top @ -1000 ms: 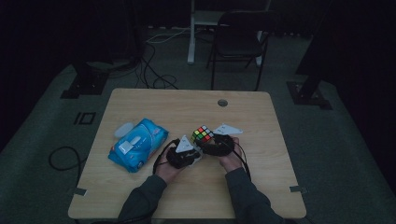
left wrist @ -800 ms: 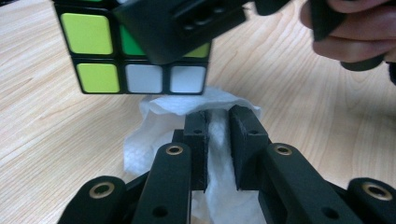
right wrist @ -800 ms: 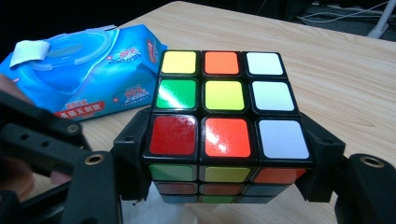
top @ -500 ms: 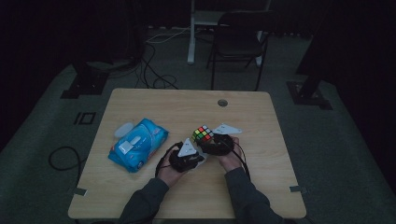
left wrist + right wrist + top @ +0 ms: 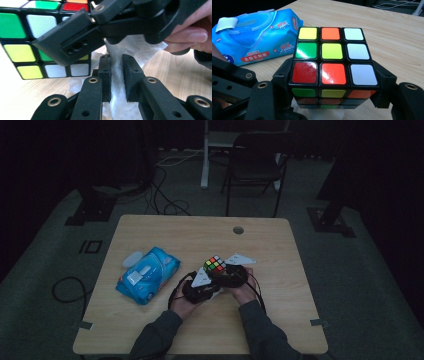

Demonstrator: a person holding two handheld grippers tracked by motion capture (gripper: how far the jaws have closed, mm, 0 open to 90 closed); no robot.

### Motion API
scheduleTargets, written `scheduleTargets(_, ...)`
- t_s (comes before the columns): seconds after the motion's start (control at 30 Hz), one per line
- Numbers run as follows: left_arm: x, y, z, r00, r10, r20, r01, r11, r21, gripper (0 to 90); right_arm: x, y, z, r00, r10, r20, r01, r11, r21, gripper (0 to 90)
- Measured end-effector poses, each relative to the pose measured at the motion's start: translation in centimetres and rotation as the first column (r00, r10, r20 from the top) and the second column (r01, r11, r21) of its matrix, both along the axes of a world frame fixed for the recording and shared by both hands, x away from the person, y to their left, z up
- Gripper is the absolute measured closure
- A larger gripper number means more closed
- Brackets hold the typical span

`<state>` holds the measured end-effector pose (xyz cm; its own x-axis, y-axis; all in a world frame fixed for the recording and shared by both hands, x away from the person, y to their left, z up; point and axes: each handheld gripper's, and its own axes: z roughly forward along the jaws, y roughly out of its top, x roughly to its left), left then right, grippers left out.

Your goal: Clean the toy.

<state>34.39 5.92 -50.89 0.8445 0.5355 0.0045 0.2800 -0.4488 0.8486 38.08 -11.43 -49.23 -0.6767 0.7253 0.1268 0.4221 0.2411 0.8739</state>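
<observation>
One puzzle cube (image 5: 331, 66), one white wipe (image 5: 117, 75) and one blue wipe pack (image 5: 148, 274) are on the bench (image 5: 280, 245), with two tongs at work. The cube is scrambled: red, orange, yellow, green and white squares in a black frame. It sits near the bench's middle, towards the person's edge, clamped between the jaws of the right tongs (image 5: 334, 85). The left tongs (image 5: 116, 77), just beside it, pinch the wipe, which bunches below the cube.
</observation>
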Motion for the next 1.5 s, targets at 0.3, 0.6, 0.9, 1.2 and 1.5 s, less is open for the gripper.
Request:
scheduleTargets(0.3,0.2,0.4,-0.4,0.9995,0.023,-0.02,-0.023,0.9997,-0.012,79.6,0.0,-0.2,0.0,1.0,-0.007,-0.001,0.007,1.0,0.002,34.1)
scheduleTargets(0.6,0.7,0.4,-1.1,0.9975,0.029,-0.064,-0.031,0.9993,-0.02,79.8,0.1,-0.3,0.2,0.9999,-0.017,0.002,0.017,1.0,0.012,34.2)
scheduleTargets(0.9,1.5,1.2,-1.3,0.9929,0.061,-0.102,-0.068,0.9955,-0.066,79.7,-0.2,0.0,0.5,1.0,-0.006,0.007,0.006,1.0,0.018,34.2)
scheduleTargets(1.2,1.9,1.8,-1.6,0.9895,0.079,-0.121,-0.091,0.9914,-0.094,79.7,-0.2,0.1,0.5,0.9999,-0.006,0.008,0.006,1.0,0.021,34.2)
scheduleTargets(1.5,1.6,1.5,-1.3,0.9912,0.061,-0.117,-0.074,0.9916,-0.106,79.7,0.0,-0.3,0.4,0.9996,-0.028,0.006,0.028,0.999,0.027,34.2)
